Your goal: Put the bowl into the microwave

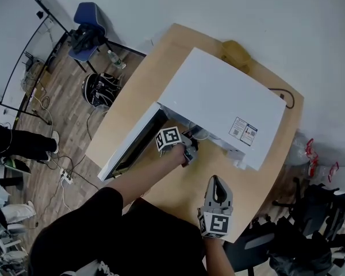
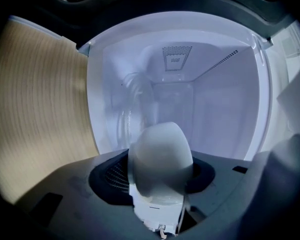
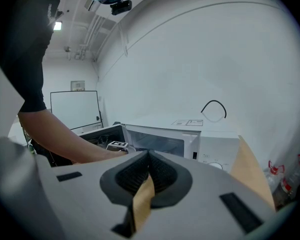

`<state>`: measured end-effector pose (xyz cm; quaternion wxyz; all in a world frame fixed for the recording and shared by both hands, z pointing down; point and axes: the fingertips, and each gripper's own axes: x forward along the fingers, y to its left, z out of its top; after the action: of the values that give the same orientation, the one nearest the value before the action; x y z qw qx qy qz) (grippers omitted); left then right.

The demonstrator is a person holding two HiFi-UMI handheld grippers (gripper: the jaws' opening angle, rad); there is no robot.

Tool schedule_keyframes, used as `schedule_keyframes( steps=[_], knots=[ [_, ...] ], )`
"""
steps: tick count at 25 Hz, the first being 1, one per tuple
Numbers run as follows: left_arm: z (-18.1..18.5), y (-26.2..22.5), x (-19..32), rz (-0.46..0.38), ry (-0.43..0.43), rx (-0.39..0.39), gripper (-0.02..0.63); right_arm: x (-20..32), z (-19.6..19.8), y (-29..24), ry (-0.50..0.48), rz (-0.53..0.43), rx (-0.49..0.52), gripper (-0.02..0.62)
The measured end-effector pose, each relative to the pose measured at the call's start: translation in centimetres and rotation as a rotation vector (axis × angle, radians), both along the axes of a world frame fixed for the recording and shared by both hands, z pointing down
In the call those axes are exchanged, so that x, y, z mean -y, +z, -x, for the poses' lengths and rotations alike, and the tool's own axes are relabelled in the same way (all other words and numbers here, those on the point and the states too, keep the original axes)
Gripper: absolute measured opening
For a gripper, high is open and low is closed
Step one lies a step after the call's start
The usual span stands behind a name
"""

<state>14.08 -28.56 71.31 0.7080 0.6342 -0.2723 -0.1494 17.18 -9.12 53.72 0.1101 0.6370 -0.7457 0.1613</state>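
In the head view, the tips of the left tongs [image 1: 188, 149] are lost in shadow at the open front of the white box-shaped microwave [image 1: 218, 96], whose top hides its cavity. In the left gripper view the pale rounded bowl [image 2: 160, 156] between the tongs is blurred, its lower part covered. The small printed label [image 1: 243, 132] is too small to read.
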Motion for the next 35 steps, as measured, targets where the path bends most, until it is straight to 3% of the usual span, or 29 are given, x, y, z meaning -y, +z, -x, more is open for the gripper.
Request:
schedule_keyframes(
  steps=[4,10,14,16,20,23,26,35],
  knots=[
    [0.2,-0.1,1.1,-0.041,-0.01,0.04,0.224,-0.3,-0.3,0.0,0.013,-0.005,0.01,0.06],
    [0.1,-0.6,2.2,-0.129,0.041,0.209,0.224,-0.4,-0.5,0.3,0.023,-0.008,0.052,0.06],
    [0.3,-0.4,3.1,-0.147,0.024,0.279,0.224,-0.3,-1.8,0.3,0.059,-0.01,0.066,0.06],
    [0.4,-0.5,3.5,-0.149,0.011,0.288,0.224,-0.4,-2.4,0.2,0.064,-0.019,0.058,0.06],
    [0.4,-0.7,3.6,-0.136,-0.018,0.223,0.224,-0.7,-3.0,0.2,0.06,-0.024,0.04,0.06],
    [0.5,-0.8,3.6,-0.158,-0.015,0.244,0.224,-0.8,-2.9,0.3,0.06,-0.018,0.044,0.06],
    [0.9,-0.6,3.6,-0.121,-0.047,0.23,0.225,-0.9,-2.8,0.4,0.066,-0.002,0.062,0.06],
    [1.6,-0.5,3.7,-0.168,-0.038,0.383,0.238,-0.9,-3.3,0.2,0.074,-0.013,0.036,0.06]
  ],
)
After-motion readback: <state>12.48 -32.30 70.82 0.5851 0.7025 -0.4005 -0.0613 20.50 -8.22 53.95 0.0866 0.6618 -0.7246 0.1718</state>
